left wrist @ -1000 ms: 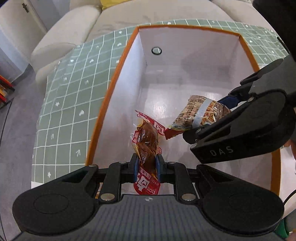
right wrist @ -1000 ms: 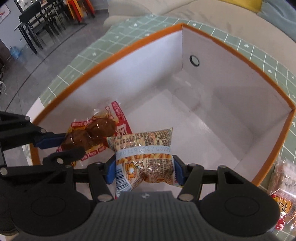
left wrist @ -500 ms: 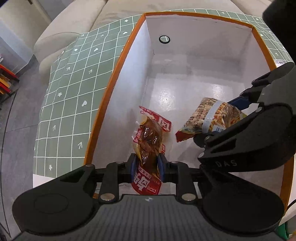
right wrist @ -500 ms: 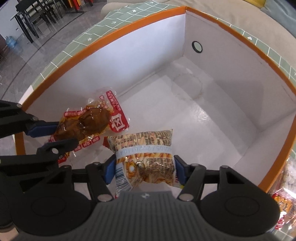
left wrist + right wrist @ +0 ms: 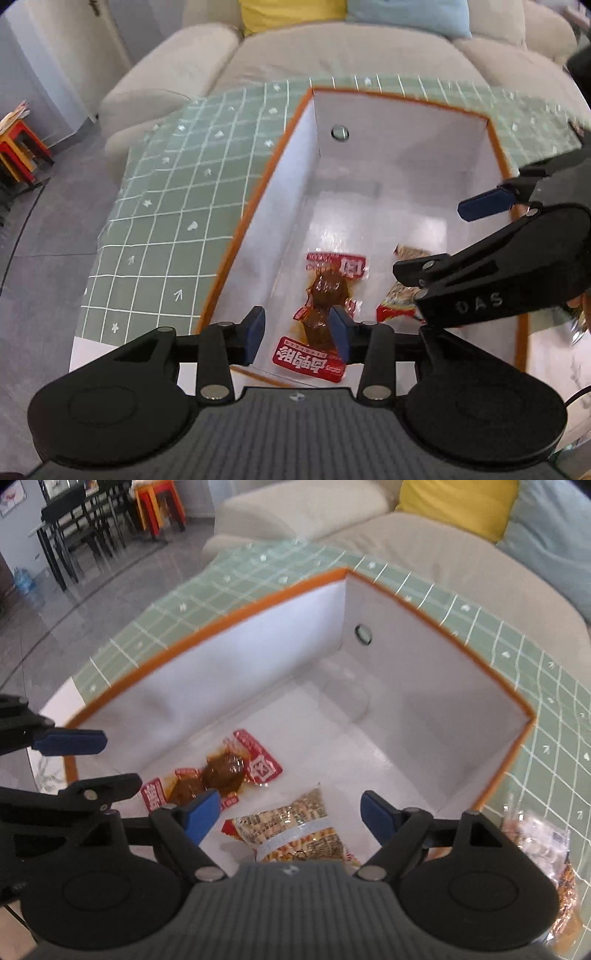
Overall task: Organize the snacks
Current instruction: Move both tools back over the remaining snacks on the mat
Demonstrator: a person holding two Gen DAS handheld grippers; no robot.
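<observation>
A white box with an orange rim (image 5: pixel 255 206) (image 5: pixel 258 664) stands on the table. On its floor lies a red packet with a brown snack (image 5: pixel 325 295) (image 5: pixel 221 768). Beside it lies a brown-and-orange printed packet (image 5: pixel 295 830) (image 5: pixel 399 299). My left gripper (image 5: pixel 297 328) hangs above the red packet, its jaws opening and its pads clear of it. My right gripper (image 5: pixel 290 812) hangs above the printed packet, its jaws also opening, touching nothing. Each gripper shows in the other's view: the right gripper (image 5: pixel 443 236) and the left gripper (image 5: pixel 107 762).
A green checked cloth (image 5: pixel 177 221) covers the table around the box. More snack packets (image 5: pixel 535 834) lie on it to the right of the box. A beige sofa (image 5: pixel 332 51) with cushions stands behind the table. Chairs and a red stool (image 5: pixel 155 502) stand farther off.
Both grippers let go of their packets, which now lie on the box floor. Both sets of jaws stand wider, and both grippers have lifted away from the floor of the box.
</observation>
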